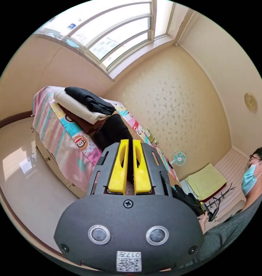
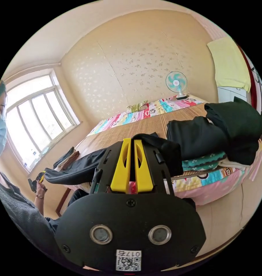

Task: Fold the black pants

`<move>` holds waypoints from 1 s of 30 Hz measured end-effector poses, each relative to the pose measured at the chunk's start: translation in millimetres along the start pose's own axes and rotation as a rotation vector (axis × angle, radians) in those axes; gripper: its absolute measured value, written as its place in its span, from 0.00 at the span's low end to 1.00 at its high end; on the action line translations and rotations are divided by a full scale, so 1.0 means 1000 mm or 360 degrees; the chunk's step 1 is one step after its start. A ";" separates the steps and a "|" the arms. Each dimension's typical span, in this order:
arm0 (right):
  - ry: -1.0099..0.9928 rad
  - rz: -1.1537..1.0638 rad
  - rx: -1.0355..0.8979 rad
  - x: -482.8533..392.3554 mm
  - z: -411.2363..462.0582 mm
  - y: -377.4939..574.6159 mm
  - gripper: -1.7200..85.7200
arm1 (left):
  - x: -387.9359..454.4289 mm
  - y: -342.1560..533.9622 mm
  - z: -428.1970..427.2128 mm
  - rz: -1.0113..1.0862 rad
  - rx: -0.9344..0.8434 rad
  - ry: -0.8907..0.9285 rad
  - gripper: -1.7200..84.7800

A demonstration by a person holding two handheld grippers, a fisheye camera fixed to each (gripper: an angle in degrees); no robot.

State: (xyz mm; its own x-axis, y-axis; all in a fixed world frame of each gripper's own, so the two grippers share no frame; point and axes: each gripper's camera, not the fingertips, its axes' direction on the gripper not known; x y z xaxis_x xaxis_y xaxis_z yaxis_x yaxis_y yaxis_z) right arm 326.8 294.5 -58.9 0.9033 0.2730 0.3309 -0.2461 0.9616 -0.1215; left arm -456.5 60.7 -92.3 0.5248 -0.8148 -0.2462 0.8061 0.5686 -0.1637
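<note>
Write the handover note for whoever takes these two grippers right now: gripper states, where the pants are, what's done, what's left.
Left gripper: yellow jaws close together, black cloth between them, apparently pinched.
Right gripper: the same, jaws nearly shut on black cloth.
Black pants: stretched between the two grippers over the near edge of the bed, lifted, not laid flat.
Pile of folded clothes sits at the bed's end.
Done: pants picked up at both ends.
Left: lay them on the bed, fold them, and probably add them to the pile.

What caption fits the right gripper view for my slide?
Right hand-held gripper pinching the black pants, stretched along the bed edge beside stacked folded clothes.
</note>
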 end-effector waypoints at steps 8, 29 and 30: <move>-0.0017 0.0258 -0.0523 0.030 0.253 -0.207 0.06 | 0.032 -0.073 0.187 0.0062 -0.0183 -0.0049 0.08; 0.0486 -0.0346 -0.1234 -0.035 0.310 -0.001 0.03 | 0.018 0.216 0.349 0.1329 -0.1153 -0.1094 0.02; 0.0453 -0.0329 -0.1252 -0.035 0.302 0.002 0.03 | 0.010 0.214 0.348 0.1311 -0.1162 -0.1109 0.01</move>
State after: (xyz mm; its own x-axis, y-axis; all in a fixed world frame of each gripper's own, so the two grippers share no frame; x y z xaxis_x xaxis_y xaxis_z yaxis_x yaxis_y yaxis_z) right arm 188.8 295.5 211.8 0.9828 -0.0243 0.1833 0.1531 0.6631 -0.7327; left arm -183.9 135.5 202.6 0.9991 0.0395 -0.0140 -0.0370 0.6763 -0.7357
